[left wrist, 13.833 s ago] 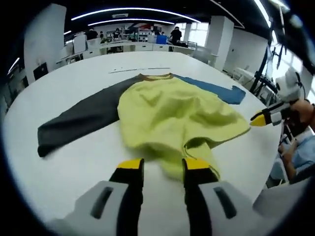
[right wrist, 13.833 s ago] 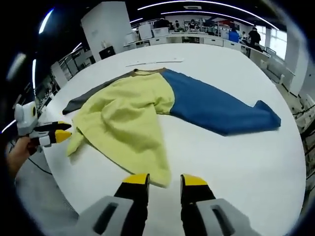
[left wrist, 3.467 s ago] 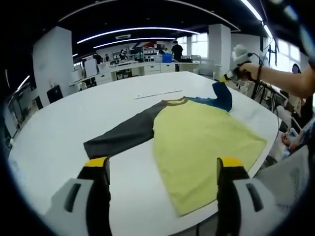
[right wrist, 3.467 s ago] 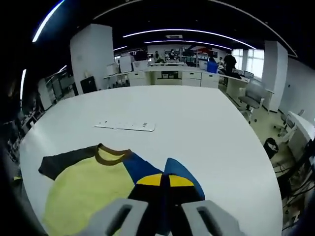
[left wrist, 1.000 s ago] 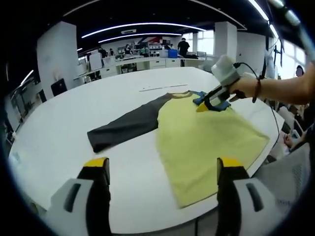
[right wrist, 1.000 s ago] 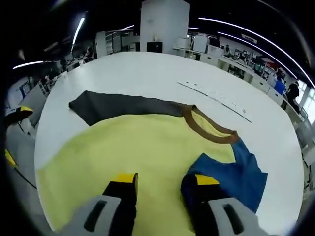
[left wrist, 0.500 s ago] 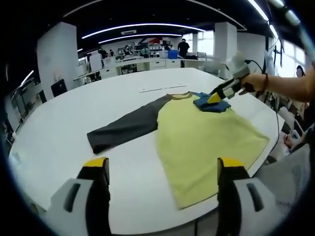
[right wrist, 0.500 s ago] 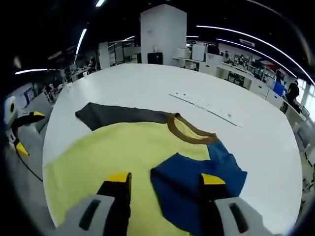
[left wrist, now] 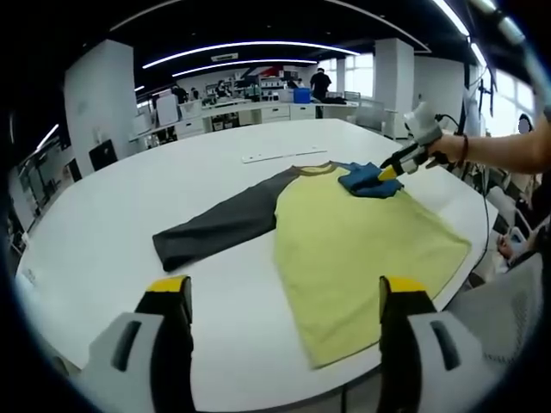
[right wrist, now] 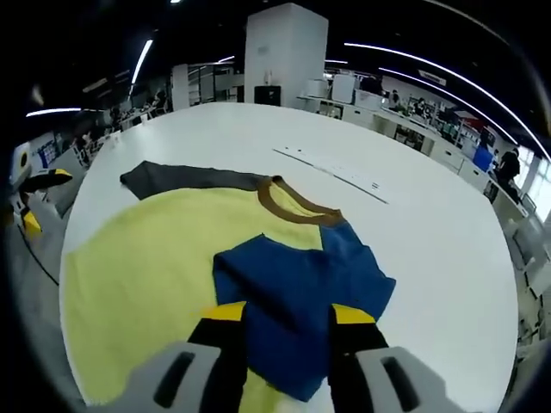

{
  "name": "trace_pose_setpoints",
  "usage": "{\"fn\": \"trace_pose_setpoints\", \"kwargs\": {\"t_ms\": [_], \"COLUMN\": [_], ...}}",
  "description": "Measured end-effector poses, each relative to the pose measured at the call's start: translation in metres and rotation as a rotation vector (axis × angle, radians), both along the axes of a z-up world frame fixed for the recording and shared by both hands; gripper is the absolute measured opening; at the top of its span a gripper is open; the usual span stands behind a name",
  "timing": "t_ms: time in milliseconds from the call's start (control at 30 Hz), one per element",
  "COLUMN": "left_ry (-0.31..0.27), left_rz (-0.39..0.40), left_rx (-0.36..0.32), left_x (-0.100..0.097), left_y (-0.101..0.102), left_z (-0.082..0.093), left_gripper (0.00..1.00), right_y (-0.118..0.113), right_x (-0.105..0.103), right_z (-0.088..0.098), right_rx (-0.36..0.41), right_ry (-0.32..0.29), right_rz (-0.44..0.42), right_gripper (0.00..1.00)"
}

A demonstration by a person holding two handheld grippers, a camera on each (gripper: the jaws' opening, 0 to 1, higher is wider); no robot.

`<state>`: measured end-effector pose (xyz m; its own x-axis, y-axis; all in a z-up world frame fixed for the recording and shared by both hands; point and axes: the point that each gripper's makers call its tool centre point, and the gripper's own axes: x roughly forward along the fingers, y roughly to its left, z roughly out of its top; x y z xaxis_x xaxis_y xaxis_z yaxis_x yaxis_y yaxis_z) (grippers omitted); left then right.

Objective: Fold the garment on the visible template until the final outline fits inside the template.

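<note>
Garment (left wrist: 362,232) lies flat on the white table (left wrist: 112,232), its yellow body reaching the near edge where the person stands; hem runs close along that edge. Blue sleeve (right wrist: 297,297) is folded in and rests on the yellow body just below the brown collar (right wrist: 297,206), somewhat bunched rather than flat. Dark grey sleeve (left wrist: 219,225) is spread out straight across the table toward its middle, not yet folded. Left gripper (left wrist: 280,297): jaws wide apart, empty, held above the near edge of the table. Right gripper (right wrist: 288,317): jaws apart, nothing between them, poised just above the folded blue sleeve; in the left gripper view it sits at the blue bundle, a hand behind it. A thin marked strip (right wrist: 331,172) lies on the table beyond the collar; no template outline can be made out around the garment. Judged progress: early, one sleeve in. Left to do: fold the grey sleeve, flatten the blue one, then fold the body up to shrink the outline.
</note>
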<state>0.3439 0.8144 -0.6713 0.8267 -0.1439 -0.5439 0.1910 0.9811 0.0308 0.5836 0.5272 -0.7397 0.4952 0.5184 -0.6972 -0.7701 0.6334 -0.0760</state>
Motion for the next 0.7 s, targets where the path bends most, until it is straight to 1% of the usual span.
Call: {"fn": "trace_pose_setpoints", "kwargs": {"t_ms": [233, 333, 467, 567, 633, 700], "left_ry": [0.003, 0.007, 0.005, 0.007, 0.006, 0.002], "left_rz": [0.011, 0.013, 0.015, 0.016, 0.017, 0.021], "left_rx": [-0.006, -0.003, -0.002, 0.001, 0.002, 0.0], "left_x": [-0.001, -0.001, -0.001, -0.002, -0.002, -0.002], "left_y": [0.002, 0.002, 0.003, 0.003, 0.003, 0.004], "left_z": [0.001, 0.0, 0.002, 0.002, 0.003, 0.004], "left_gripper": [0.86, 0.86, 0.86, 0.85, 0.85, 0.85], "right_y": [-0.006, -0.008, -0.008, -0.007, -0.007, -0.007], "right_x": [-0.001, -0.001, 0.001, 0.002, 0.003, 0.002], "right_z": [-0.013, -0.019, -0.022, -0.022, -0.022, -0.022], "right_rx": [-0.034, -0.07, -0.086, -0.081, -0.088, -0.085], "right_ry": [0.008, -0.004, -0.018, -0.022, -0.026, -0.026], "right_rz": [0.04, 0.07, 0.082, 0.087, 0.092, 0.093], "right_gripper": [0.19, 0.15, 0.09, 0.05, 0.01, 0.0]}}
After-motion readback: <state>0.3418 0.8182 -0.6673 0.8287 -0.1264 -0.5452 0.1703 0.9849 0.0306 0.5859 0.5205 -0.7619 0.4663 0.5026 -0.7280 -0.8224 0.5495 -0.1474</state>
